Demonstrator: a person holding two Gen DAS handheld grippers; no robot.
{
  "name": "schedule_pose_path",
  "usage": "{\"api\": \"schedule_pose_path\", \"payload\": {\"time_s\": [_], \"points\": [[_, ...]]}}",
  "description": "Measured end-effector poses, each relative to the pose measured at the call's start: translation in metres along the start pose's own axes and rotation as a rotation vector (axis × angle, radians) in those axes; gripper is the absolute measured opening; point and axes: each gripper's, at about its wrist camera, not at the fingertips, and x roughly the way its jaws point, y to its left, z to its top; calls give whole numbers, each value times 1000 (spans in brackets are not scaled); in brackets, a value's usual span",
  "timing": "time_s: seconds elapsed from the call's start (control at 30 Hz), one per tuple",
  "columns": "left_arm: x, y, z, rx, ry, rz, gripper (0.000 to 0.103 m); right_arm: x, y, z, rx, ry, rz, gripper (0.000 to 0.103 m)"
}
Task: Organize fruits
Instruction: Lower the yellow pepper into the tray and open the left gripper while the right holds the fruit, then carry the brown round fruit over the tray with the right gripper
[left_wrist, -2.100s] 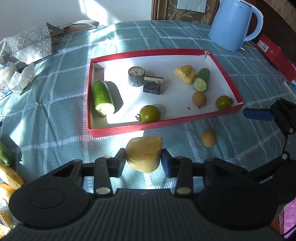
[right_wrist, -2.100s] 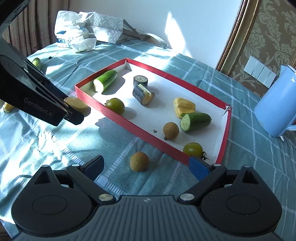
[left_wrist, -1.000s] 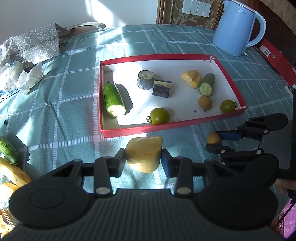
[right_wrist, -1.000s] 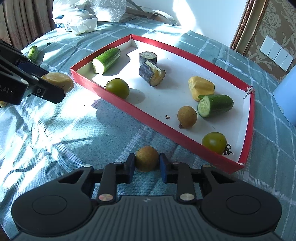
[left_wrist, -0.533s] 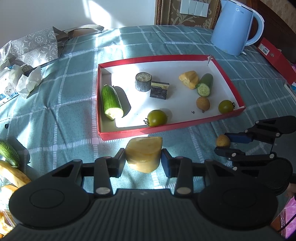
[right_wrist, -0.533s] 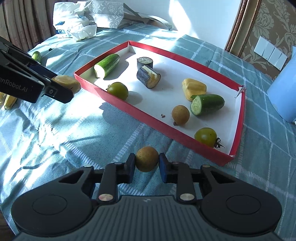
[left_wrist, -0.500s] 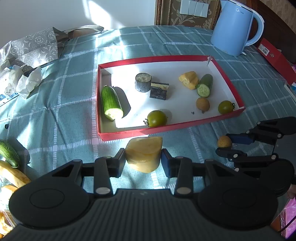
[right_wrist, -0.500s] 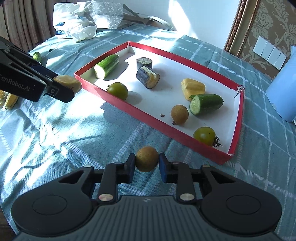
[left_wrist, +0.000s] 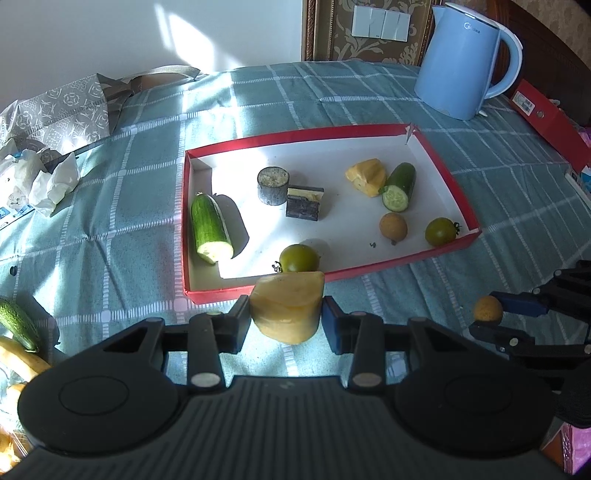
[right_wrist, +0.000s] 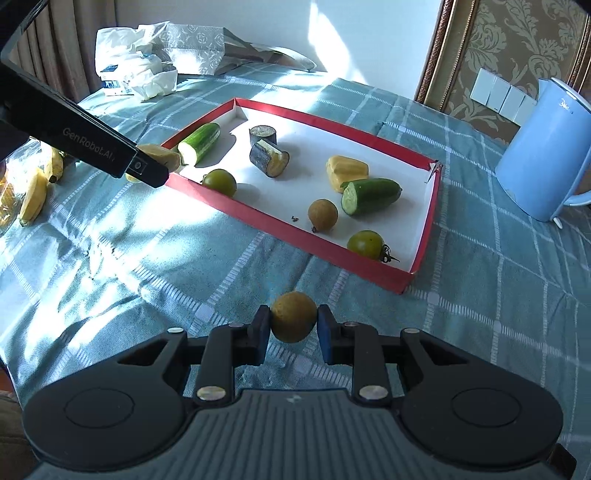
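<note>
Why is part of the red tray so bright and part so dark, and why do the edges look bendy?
Left wrist view: sunlight makes a bright patch on the tray floor, and the cucumber casts a hard shadow. Right wrist view: sun streaks cross the tablecloth. In both, the fisheye lens curves straight edges.

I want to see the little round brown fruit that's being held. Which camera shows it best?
The right wrist view: the round brown fruit sits close up between the right tongs. In the left wrist view it is small, near the right edge.
</note>
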Motion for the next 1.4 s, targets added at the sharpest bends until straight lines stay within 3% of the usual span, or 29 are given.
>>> {"api": "schedule_pose_path", "payload": {"time_s": [0.3, 0.57, 1.17, 1.27, 1.33, 1.4], "points": [[3, -19, 27, 37, -35, -18, 38, -22, -14, -5, 45, -33, -40, 26], [35, -32, 57, 57, -23, -32, 38, -37, -26, -9, 88, -60, -70, 26], [114, -48, 104, 115, 1, 47, 39, -57, -45, -22, 191, -68, -118, 26], [114, -47, 105, 112, 0, 52, 54, -57, -46, -23, 195, -67, -118, 26], [111, -48, 105, 121, -20, 65, 70, -56, -46, -22, 193, -66, -117, 26], [107, -49, 104, 133, -34, 80, 76, -56, -45, -20, 189, -69, -114, 26]]}}
